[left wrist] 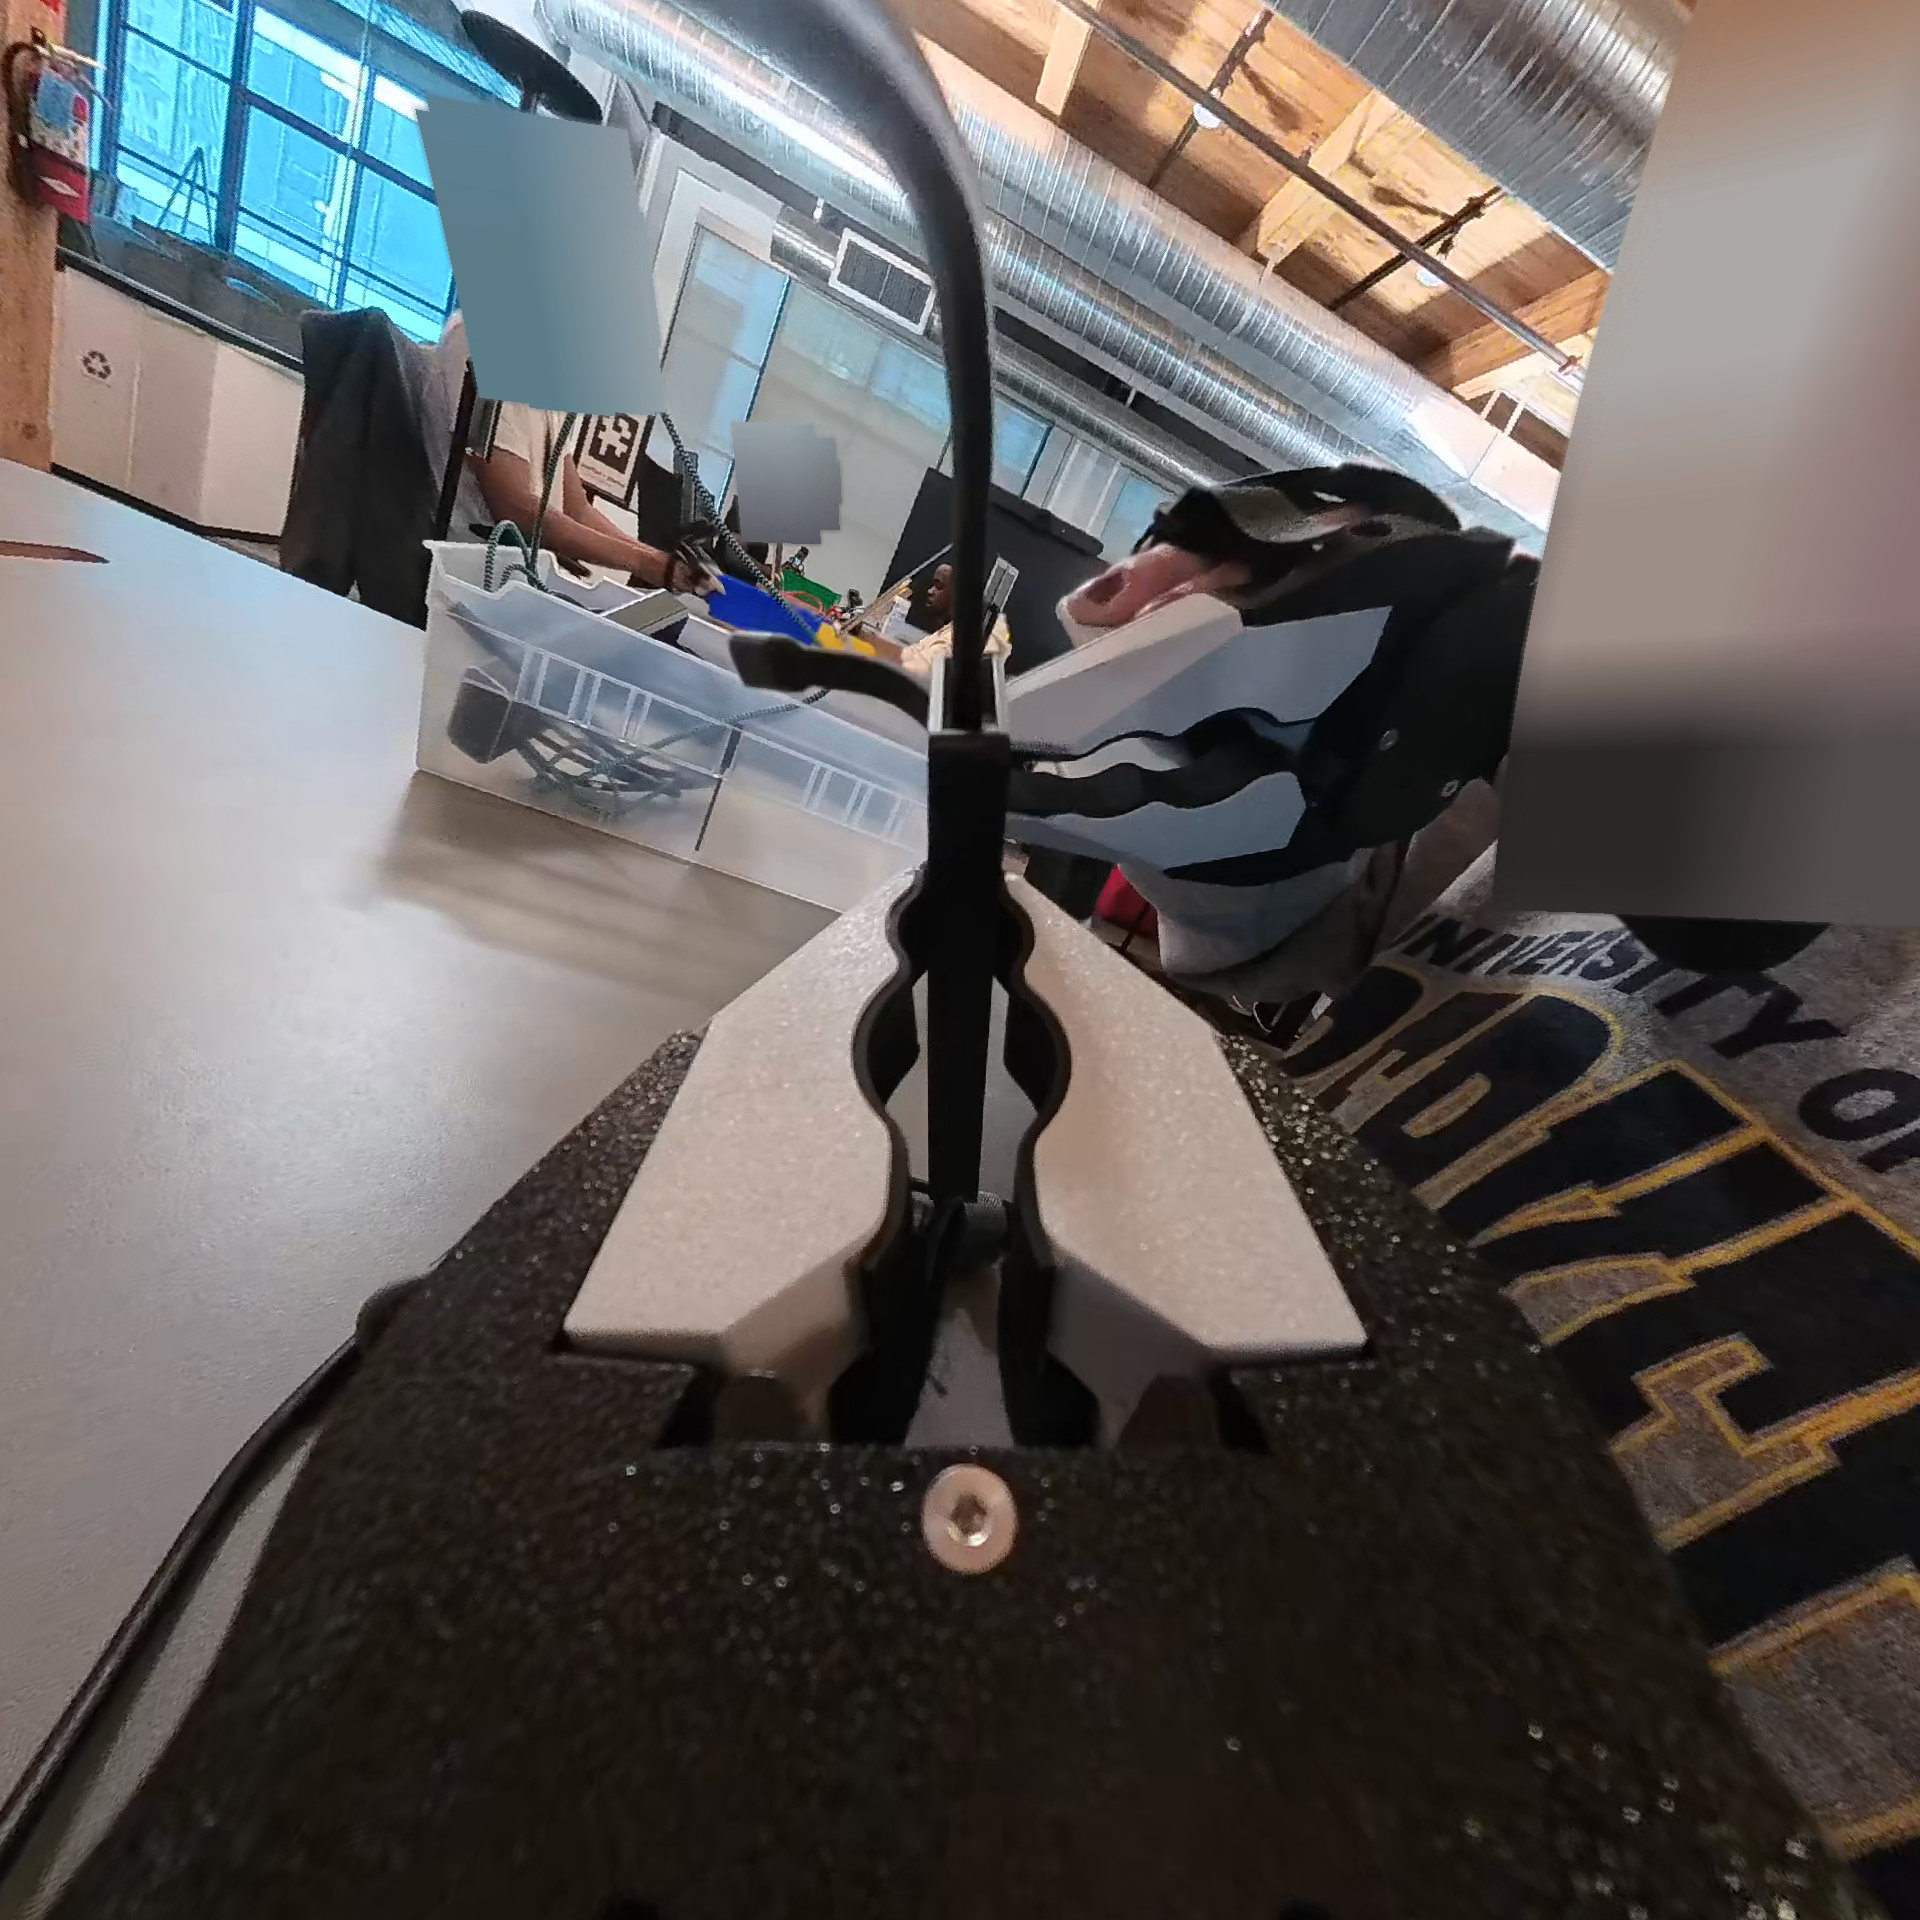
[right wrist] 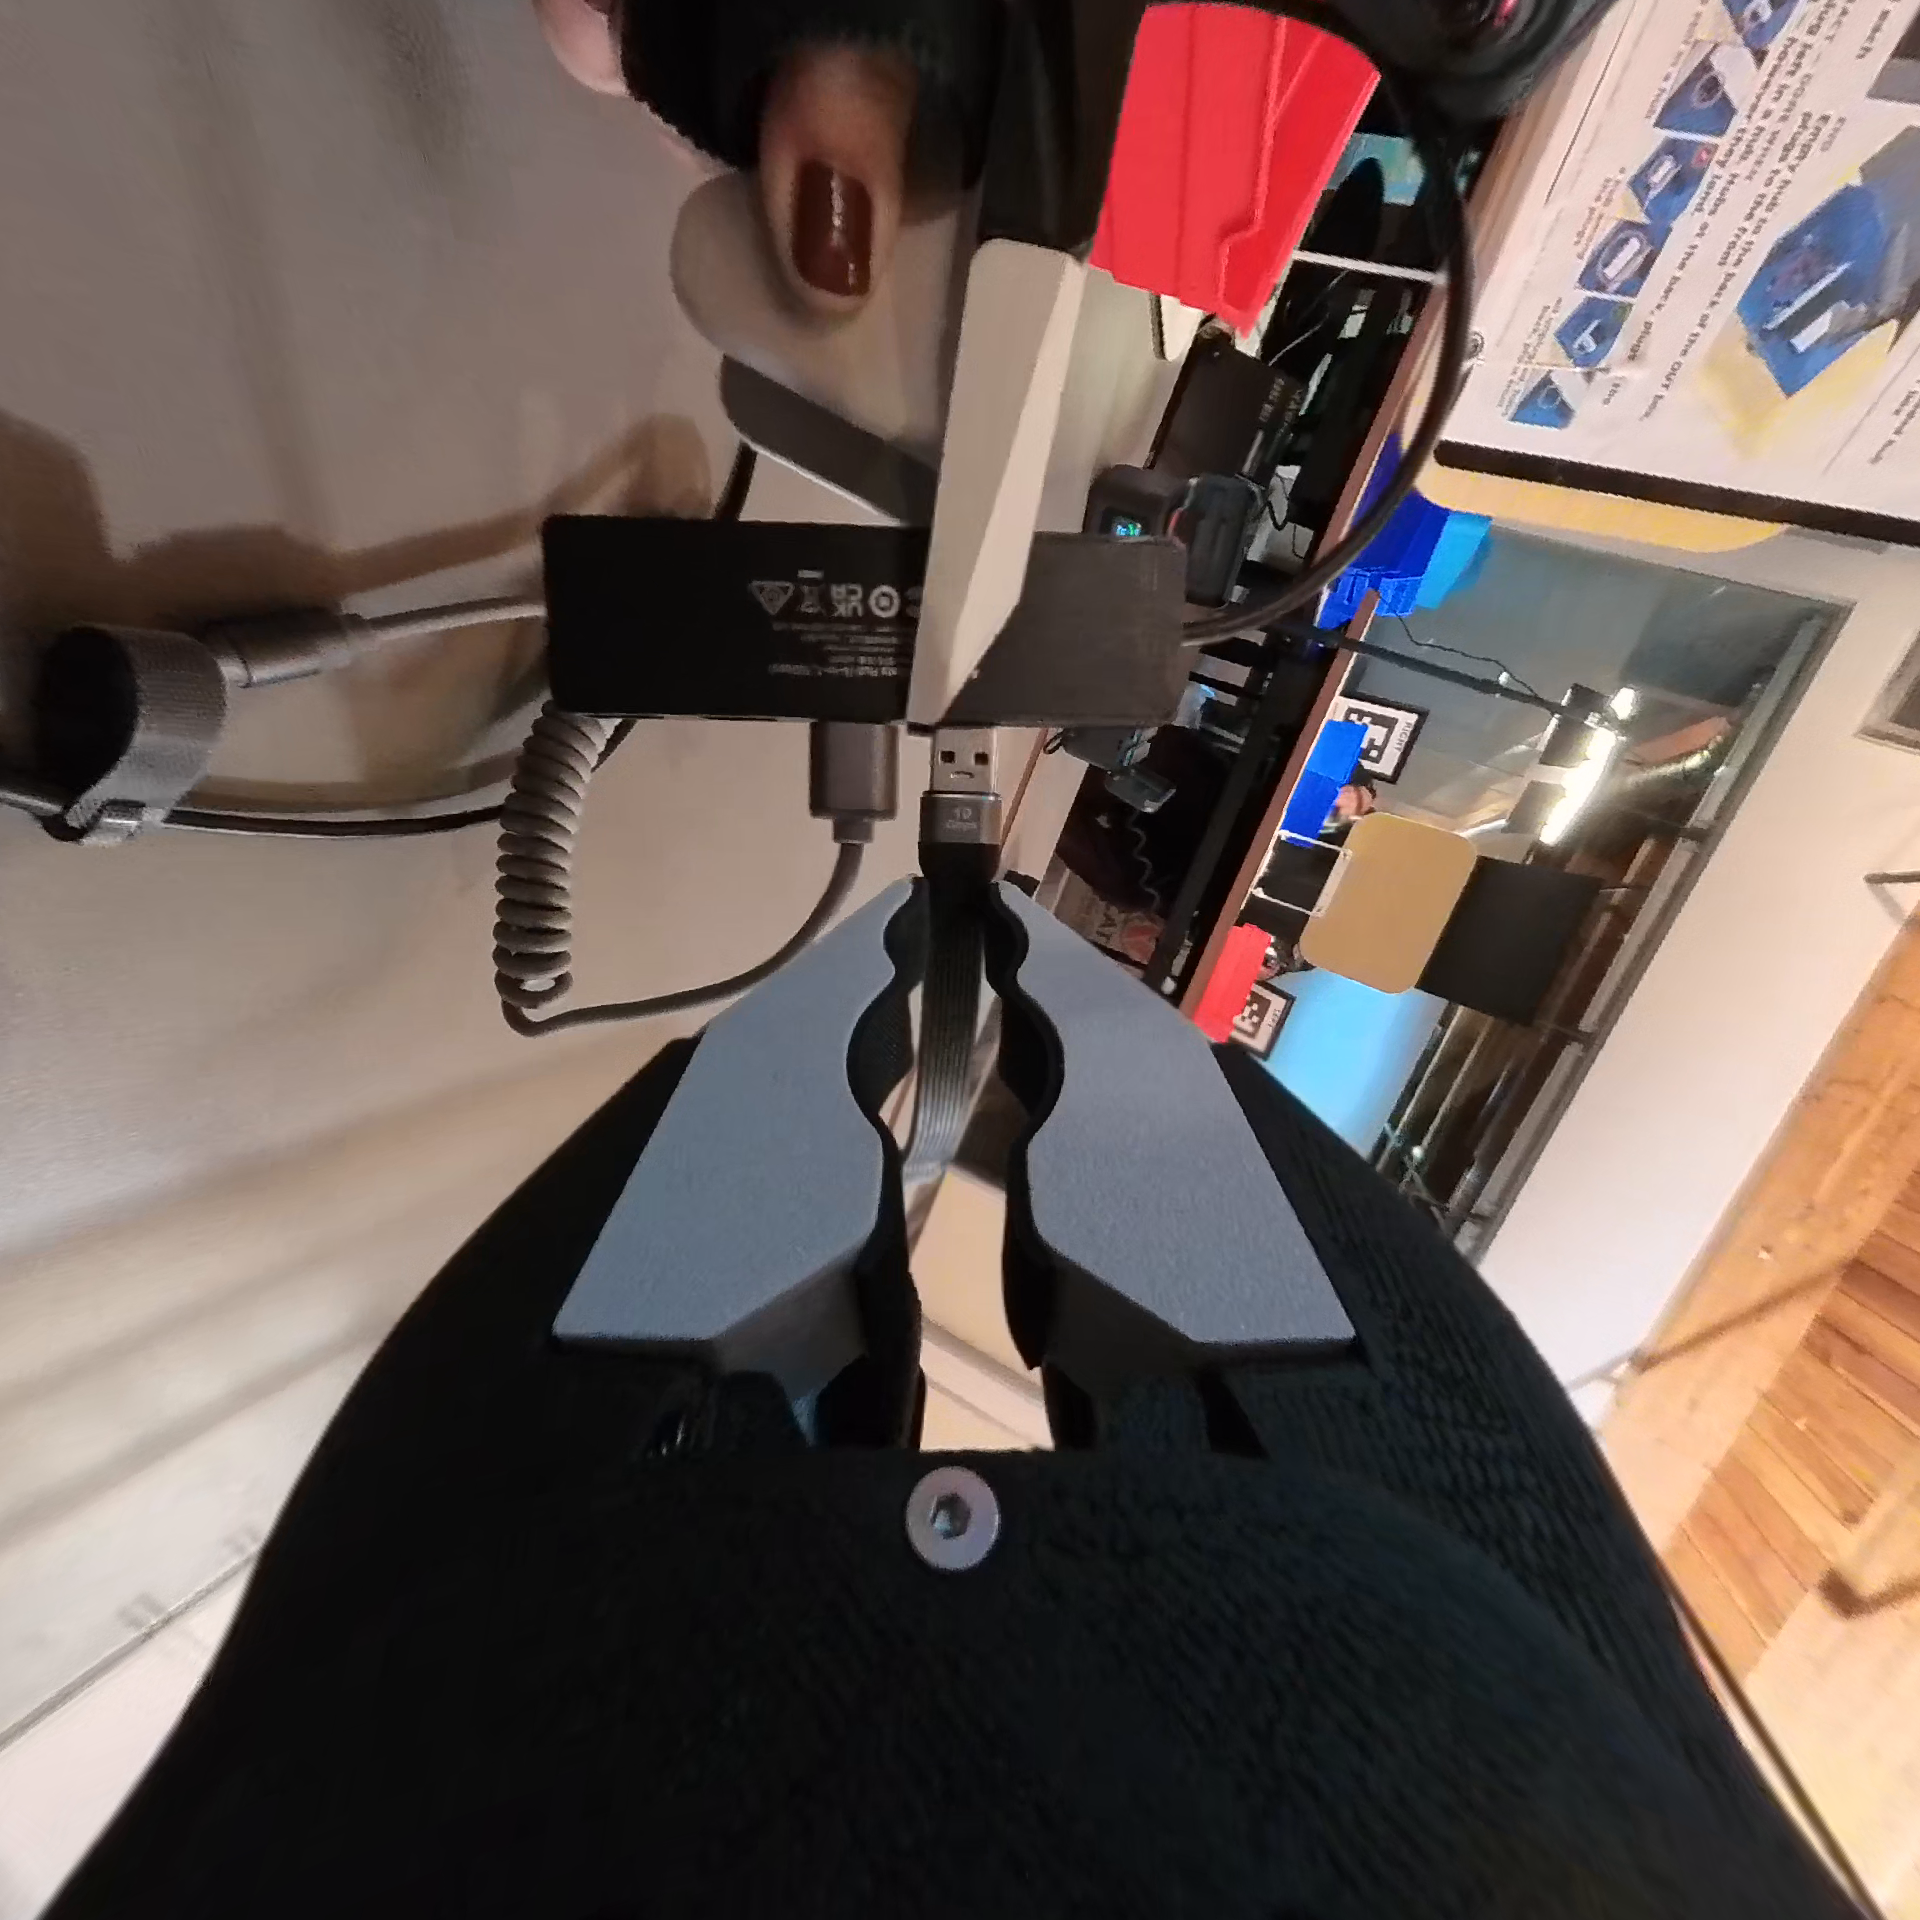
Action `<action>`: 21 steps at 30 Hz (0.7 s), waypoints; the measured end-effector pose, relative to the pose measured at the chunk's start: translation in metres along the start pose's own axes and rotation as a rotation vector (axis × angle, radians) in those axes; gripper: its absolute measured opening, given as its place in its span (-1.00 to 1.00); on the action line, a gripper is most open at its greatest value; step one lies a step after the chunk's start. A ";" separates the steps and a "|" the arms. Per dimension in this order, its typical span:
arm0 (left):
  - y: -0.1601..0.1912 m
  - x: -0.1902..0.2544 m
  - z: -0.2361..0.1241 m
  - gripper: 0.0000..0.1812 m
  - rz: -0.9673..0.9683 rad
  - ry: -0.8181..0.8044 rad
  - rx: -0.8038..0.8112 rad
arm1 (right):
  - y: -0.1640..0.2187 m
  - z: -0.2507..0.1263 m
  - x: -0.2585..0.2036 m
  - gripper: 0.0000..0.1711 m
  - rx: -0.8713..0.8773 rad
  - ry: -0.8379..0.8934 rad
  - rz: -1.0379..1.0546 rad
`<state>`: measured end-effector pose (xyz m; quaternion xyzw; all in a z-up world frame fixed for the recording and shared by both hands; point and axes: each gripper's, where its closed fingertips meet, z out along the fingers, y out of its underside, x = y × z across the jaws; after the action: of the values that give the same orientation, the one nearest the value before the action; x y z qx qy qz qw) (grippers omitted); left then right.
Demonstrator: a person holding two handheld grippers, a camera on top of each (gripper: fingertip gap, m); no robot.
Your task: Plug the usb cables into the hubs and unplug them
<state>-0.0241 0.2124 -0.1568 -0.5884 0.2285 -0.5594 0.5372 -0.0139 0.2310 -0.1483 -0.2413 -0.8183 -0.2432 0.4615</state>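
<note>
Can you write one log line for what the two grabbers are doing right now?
left gripper: shut on flat black hub | right gripper: shut on black ribbed USB cable | silver plug: at port, not fully in

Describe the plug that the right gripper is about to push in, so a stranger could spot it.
Find the black hub held by the left gripper. Two plugs meet its edge: the grey plug is seated, while the black-collared plug beside it still shows bare metal.

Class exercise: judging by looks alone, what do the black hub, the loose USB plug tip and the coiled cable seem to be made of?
Hub: probably matte black plastic, flat and dull with pale printed marks.
USB plug: bare metal shell, silvery and shiny, on a dark grey sleeve that could be metal or plastic.
Coiled cable: grey, with a fine woven texture suggesting a braided fabric jacket.
</note>
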 end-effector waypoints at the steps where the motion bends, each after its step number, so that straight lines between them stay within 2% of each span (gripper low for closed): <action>1: 0.001 0.000 0.000 -0.92 -0.001 -0.003 -0.005 | 0.000 0.000 -0.001 -0.91 0.001 0.001 -0.003; 13: 0.001 0.000 -0.001 -0.91 0.011 -0.005 -0.008 | -0.001 0.002 -0.003 -0.91 0.067 0.002 0.091; 16: -0.006 0.000 -0.004 -0.92 0.016 -0.002 0.033 | 0.003 0.000 0.005 -0.91 0.155 0.062 0.233; 21: -0.015 0.010 -0.007 -0.92 0.037 0.056 0.088 | 0.012 -0.018 0.017 -0.91 0.377 0.150 0.602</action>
<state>-0.0324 0.2057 -0.1411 -0.5440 0.2298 -0.5751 0.5661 -0.0029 0.2322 -0.1236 -0.3636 -0.7048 0.0420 0.6076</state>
